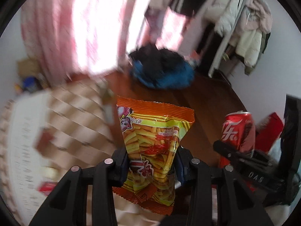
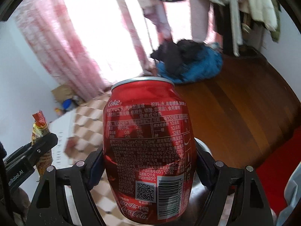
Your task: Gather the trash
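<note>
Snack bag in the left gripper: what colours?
Orange and yellow snack bag with red print, clearest in the left wrist view.

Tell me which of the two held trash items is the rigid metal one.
The red Coke can, clamped in the right gripper. The left gripper holds a soft orange snack bag instead.

**Glossy wrappers, matt black plastic**

The snack bag (image 1: 152,143) is shiny crinkled foil-plastic; the cola can (image 2: 148,146) is glossy, dented metal. Both grippers (image 1: 151,162) (image 2: 149,162) look matt black plastic. The floor (image 2: 235,113) is polished wood; the curtain (image 1: 56,28) is soft cloth.
</note>
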A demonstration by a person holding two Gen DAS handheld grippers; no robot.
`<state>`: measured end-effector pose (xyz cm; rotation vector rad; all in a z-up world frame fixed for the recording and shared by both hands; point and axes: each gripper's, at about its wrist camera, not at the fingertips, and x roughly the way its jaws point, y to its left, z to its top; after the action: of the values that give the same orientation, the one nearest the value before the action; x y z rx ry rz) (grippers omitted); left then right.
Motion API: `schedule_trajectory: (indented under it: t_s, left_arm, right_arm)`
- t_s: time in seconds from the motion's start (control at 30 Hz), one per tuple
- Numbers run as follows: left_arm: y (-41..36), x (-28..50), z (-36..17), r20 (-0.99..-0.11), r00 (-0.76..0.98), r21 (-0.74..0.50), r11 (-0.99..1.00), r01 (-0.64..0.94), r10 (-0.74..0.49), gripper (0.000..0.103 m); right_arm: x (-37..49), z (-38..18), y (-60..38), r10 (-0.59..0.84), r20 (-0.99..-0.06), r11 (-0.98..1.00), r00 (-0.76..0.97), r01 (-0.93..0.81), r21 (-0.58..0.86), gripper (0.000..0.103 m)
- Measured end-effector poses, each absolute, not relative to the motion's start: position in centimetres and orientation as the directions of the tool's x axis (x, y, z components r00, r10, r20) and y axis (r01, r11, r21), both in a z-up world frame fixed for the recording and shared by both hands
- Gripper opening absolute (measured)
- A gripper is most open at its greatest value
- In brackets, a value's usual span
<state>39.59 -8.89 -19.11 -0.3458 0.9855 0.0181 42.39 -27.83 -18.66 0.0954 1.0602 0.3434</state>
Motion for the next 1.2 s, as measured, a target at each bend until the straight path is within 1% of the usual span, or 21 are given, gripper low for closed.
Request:
schedule_trajectory:
  t_s: [0.07, 0.2, 0.37, 0.43, 0.47, 0.5, 0.53, 0.6, 0.63, 0.7, 0.73, 0.8, 0.83, 0.87, 1.07, 1.2]
  left_arm:
    - [-10.5, 42.2, -22.6, -0.845, 0.489, -0.328, 0.932, -0.155, -0.216, 0.036]
    - [-12.9, 46.1, -28.6, -0.883, 0.358, -0.377, 0.913, -0.158, -0.303, 0.036]
    - [-14.7, 49.4, -34.4, -0.909, 0.211, -0.398, 0.898, -0.187, -0.359, 0.037]
    - [-15.1, 50.0, -36.1, -0.916, 0.177, -0.392, 0.898, -0.202, -0.360, 0.039]
    - [-15.2, 50.3, -37.0, -0.917, 0.160, -0.392, 0.897, -0.206, -0.364, 0.047]
    - [-15.5, 50.1, -37.8, -0.919, 0.143, -0.391, 0.896, -0.212, -0.367, 0.059]
    - [-15.7, 50.0, -38.3, -0.922, 0.134, -0.385, 0.898, -0.214, -0.364, 0.065]
    - [-15.8, 49.9, -38.9, -0.932, 0.125, -0.359, 0.909, -0.212, -0.339, 0.077]
    - [-15.9, 49.7, -39.2, -0.939, 0.119, -0.341, 0.916, -0.212, -0.322, 0.080]
    - [-15.9, 49.2, -39.4, -0.946, 0.110, -0.322, 0.923, -0.212, -0.305, 0.095]
    - [-16.0, 49.1, -39.6, -0.952, 0.107, -0.304, 0.929, -0.211, -0.287, 0.097]
    - [-16.0, 49.0, -39.7, -0.966, 0.104, -0.252, 0.946, -0.202, -0.236, 0.098]
    - [-15.9, 48.8, -39.5, -0.973, 0.107, -0.222, 0.955, -0.196, -0.205, 0.098]
    - [-15.9, 48.4, -39.3, -0.979, 0.115, -0.186, 0.965, -0.187, -0.166, 0.098]
    - [-15.7, 47.0, -39.1, -0.986, 0.165, -0.064, 0.985, -0.163, -0.036, 0.098]
    - [-16.3, 46.2, -39.2, -0.986, 0.164, -0.023, 0.990, -0.142, 0.000, 0.098]
  right_arm:
    - [43.8, -21.3, -29.8, 0.307, -0.863, 0.949, 0.402, -0.197, 0.246, 0.083]
    - [46.2, -27.6, -33.1, 0.268, -0.913, 0.963, 0.308, -0.128, 0.239, 0.083]
    - [48.5, -35.6, -36.0, 0.261, -0.949, 0.965, 0.175, -0.064, 0.253, 0.083]
    - [48.8, -38.2, -36.9, 0.269, -0.954, 0.963, 0.131, -0.040, 0.266, 0.083]
    - [48.9, -39.0, -37.1, 0.270, -0.955, 0.963, 0.119, -0.029, 0.269, 0.083]
    - [49.1, -39.9, -37.5, 0.269, -0.957, 0.963, 0.108, -0.019, 0.269, 0.083]
    - [49.5, -40.8, -37.6, 0.279, -0.956, 0.960, 0.092, -0.014, 0.279, 0.083]
    - [49.6, -42.4, -37.8, 0.290, -0.955, 0.957, 0.064, 0.005, 0.291, 0.083]
    - [49.8, -43.3, -38.0, 0.299, -0.953, 0.954, 0.045, 0.011, 0.300, 0.083]
    - [49.9, -44.5, -38.1, 0.297, -0.955, 0.955, 0.022, 0.017, 0.297, 0.083]
    - [49.7, -45.0, -38.1, 0.292, -0.956, 0.956, 0.011, 0.016, 0.292, 0.083]
    - [49.5, -45.4, -38.2, 0.297, -0.955, 0.955, 0.002, 0.024, 0.297, 0.090]
    - [49.4, -45.6, -38.3, 0.307, -0.952, 0.951, -0.003, 0.030, 0.307, 0.100]
    - [49.1, -45.7, -38.5, 0.308, -0.951, 0.951, -0.005, 0.038, 0.308, 0.103]
    - [48.8, -45.8, -37.6, 0.211, -0.977, 0.977, 0.006, 0.006, 0.211, 0.103]
    - [48.0, -45.6, -37.1, 0.140, -0.990, 0.990, 0.006, -0.021, 0.140, 0.103]
